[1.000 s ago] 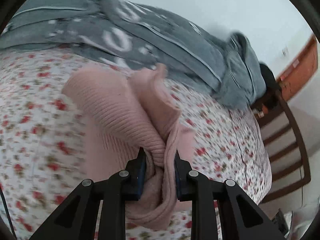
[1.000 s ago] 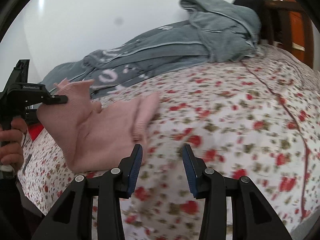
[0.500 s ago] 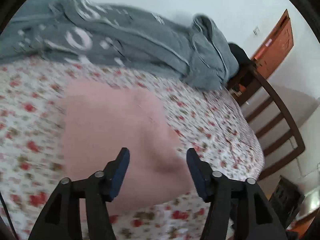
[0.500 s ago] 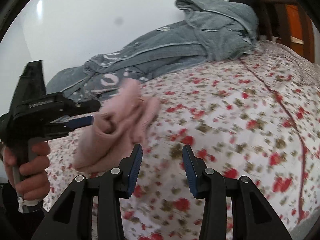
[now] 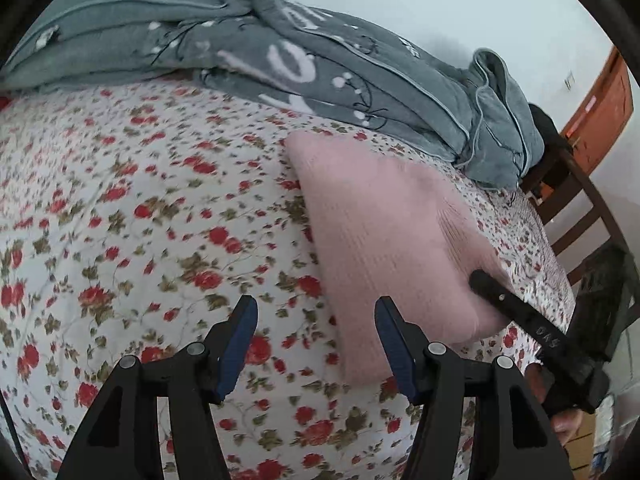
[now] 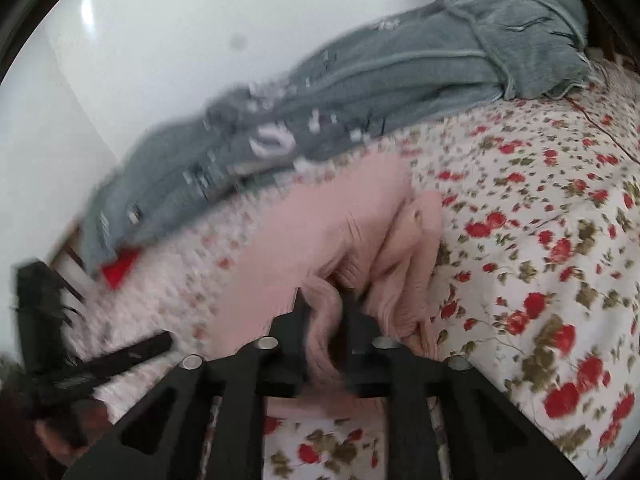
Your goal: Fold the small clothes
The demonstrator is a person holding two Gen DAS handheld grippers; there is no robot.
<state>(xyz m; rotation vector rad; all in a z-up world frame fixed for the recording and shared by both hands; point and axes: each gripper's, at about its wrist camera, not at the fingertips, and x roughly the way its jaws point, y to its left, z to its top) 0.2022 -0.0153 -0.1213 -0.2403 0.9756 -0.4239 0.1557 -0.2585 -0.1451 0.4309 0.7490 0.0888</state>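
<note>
A small pink knit garment [image 5: 384, 232] lies folded on the floral bedsheet [image 5: 120, 208]. My left gripper [image 5: 316, 320] is open and empty, hovering just left of the garment's near edge. My right gripper [image 6: 322, 304] is shut on a bunched fold of the pink garment [image 6: 328, 220] at its near edge. The right gripper also shows in the left wrist view [image 5: 532, 328], at the garment's right corner. The left gripper shows blurred at the lower left of the right wrist view [image 6: 132, 354].
A grey fleece blanket [image 5: 280, 52] is heaped along the far side of the bed, against a white wall. A dark wooden chair [image 5: 592, 216] stands past the bed's right end. A red item [image 6: 120, 268] lies by the blanket's left end.
My left gripper let go of the pink garment, opened and pulled back to the left. My right gripper moved in and closed on the garment's near edge.
</note>
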